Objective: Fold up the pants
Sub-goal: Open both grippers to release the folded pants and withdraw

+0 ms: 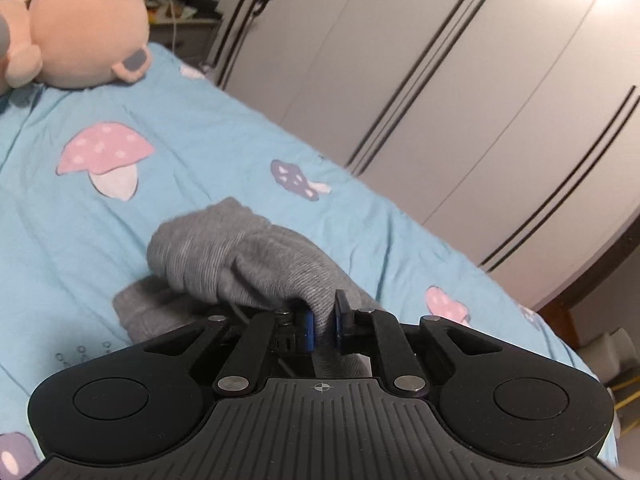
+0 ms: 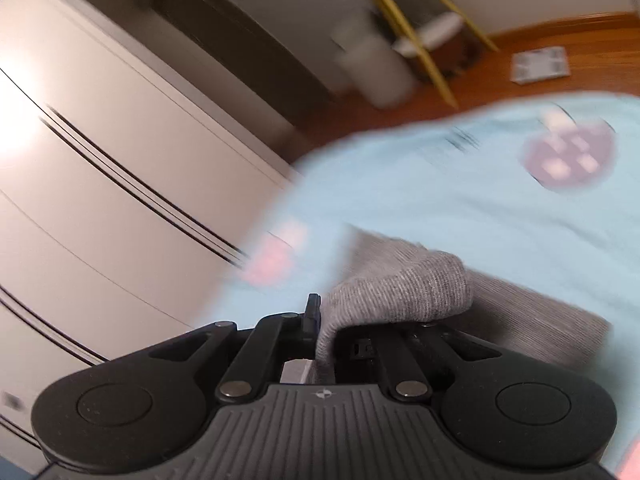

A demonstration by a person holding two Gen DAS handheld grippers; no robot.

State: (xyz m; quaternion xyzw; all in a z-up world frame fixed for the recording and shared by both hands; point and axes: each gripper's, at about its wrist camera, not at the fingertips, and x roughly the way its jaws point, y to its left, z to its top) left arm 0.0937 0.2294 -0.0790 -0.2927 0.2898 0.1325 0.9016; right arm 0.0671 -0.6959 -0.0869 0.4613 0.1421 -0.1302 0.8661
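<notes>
Left view: our left gripper (image 1: pixel 323 326) pinches fold of gray pants (image 1: pixel 240 258), bunched up on blue mushroom blanket (image 1: pixel 200 128) near its far edge. Pink plush toy (image 1: pixel 80 28) at blanket's far left corner. White wardrobe (image 1: pixel 460 80) behind.

Right view, blurry: our right gripper (image 2: pixel 325 326) pinches gray pants (image 2: pixel 400 288) near blanket (image 2: pixel 460 200) edge. White bin (image 2: pixel 376 72), yellow-legged stand (image 2: pixel 424 36) on floor beyond.

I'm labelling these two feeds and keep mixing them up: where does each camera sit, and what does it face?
Left wrist: on the left gripper, looking down its jaws across the light-blue mushroom-print bedspread to a peach plush toy.
Right wrist: on the right gripper, facing the white wardrobe and wooden floor.
Shared: grey knit pants pinched in each; no hand shows.
</notes>
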